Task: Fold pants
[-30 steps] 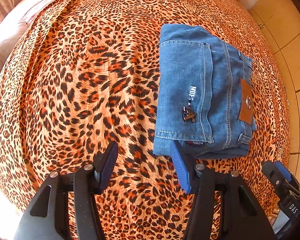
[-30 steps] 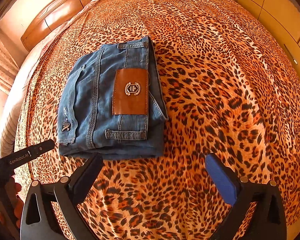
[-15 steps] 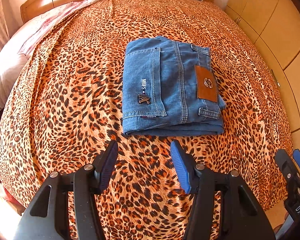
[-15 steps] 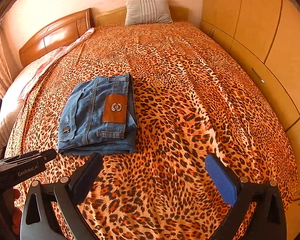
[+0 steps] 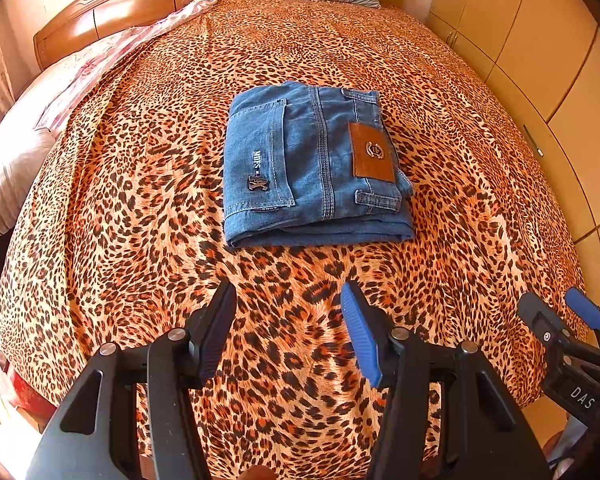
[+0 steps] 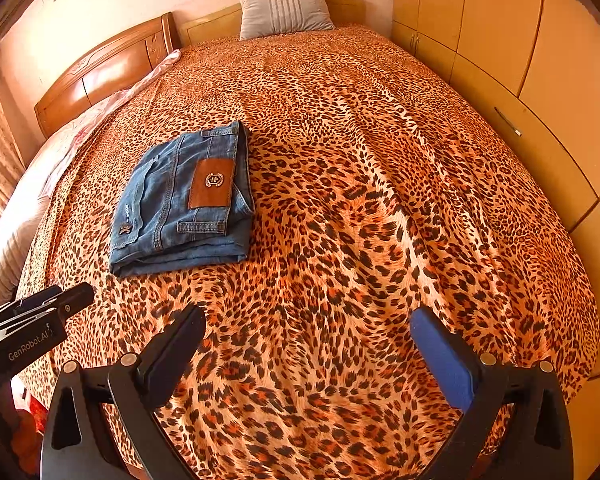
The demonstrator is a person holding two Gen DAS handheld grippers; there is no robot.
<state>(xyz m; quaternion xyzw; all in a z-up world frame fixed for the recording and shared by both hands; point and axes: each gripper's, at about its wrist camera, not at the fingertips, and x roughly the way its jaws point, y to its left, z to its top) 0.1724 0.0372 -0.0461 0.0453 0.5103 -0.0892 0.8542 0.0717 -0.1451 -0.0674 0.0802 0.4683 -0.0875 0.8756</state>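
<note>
Left gripper [image 5: 288, 312] spread and empty, hovering near the front edge of the folded blue denim pants [image 5: 312, 168]; right gripper [image 6: 308, 344] spread wider, also empty, well off to the side. Pants lying as a compact rectangle on the leopard-print bedspread [image 6: 380, 200], touched by neither. Folding apparently finished; next, probably nothing beyond tidying the lower layer's protruding edge.

Blue denim pants [image 5: 308, 168] with a tan leather patch [image 5: 371, 153], on an orange-and-black leopard-print bedspread [image 6: 380, 200]. Grey striped pillow [image 6: 284, 8]; blue-and-black fingers [image 5: 358, 332].
</note>
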